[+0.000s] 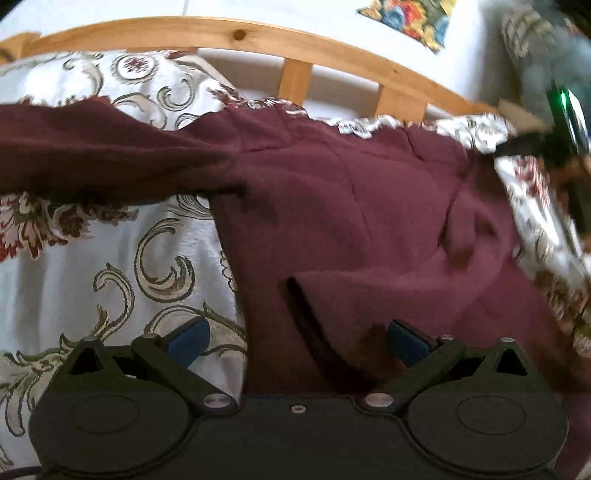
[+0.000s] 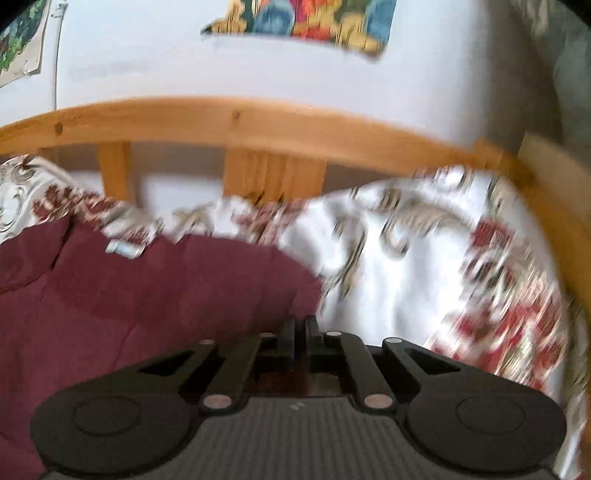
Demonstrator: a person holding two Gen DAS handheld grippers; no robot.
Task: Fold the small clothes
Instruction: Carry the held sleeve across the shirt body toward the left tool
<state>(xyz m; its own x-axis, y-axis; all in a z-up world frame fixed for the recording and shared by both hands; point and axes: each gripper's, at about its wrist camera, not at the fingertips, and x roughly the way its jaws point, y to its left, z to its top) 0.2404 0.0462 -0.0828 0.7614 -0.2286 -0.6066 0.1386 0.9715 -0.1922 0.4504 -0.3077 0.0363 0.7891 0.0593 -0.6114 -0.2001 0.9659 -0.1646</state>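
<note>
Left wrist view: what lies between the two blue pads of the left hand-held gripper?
A folded edge of the maroon garment lies between the open left hand-held gripper pads, over the patterned bedspread.

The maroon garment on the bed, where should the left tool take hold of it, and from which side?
Grip the raised fold edge of the maroon garment, just ahead of the open left tool. Come in low from the near side: that flap stands off the patterned bedspread, so one finger could probably slip beneath it.

Maroon garment (image 1: 332, 206) on floral bedspread (image 1: 92, 277)
L gripper (image 1: 297, 341) open at btm ctr; wood rail (image 1: 229, 35) across top.
</note>
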